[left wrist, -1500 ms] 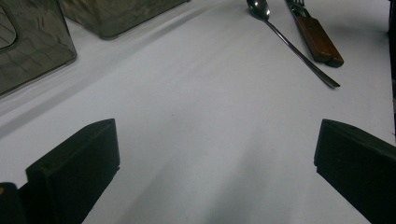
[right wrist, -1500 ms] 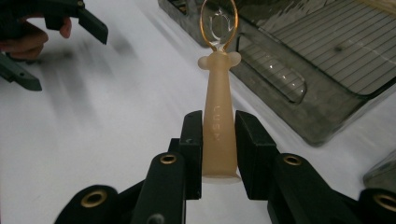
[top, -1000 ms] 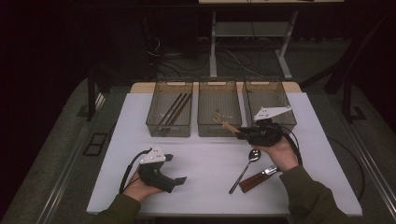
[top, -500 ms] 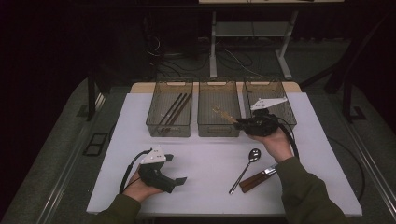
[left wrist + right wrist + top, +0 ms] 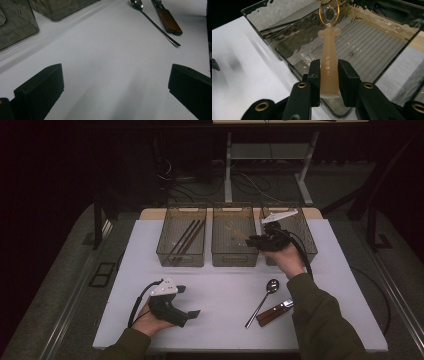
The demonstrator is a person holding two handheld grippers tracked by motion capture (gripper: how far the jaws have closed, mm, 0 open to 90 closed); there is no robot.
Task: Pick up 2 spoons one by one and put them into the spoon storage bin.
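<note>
Your right gripper (image 5: 329,71) has its fingers clamped on a translucent orange spoon (image 5: 328,62) over the middle bin (image 5: 235,242), frame centre; your left gripper (image 5: 112,87) fingers stand apart at lower left.

On your white desk (image 5: 225,285) a metal spoon (image 5: 264,296) lies just beside a wooden-handled utensil (image 5: 274,312) near the front right. At the back, the left bin (image 5: 182,242) holds dark chopsticks (image 5: 186,237); the right bin (image 5: 302,232) stands alongside.
</note>
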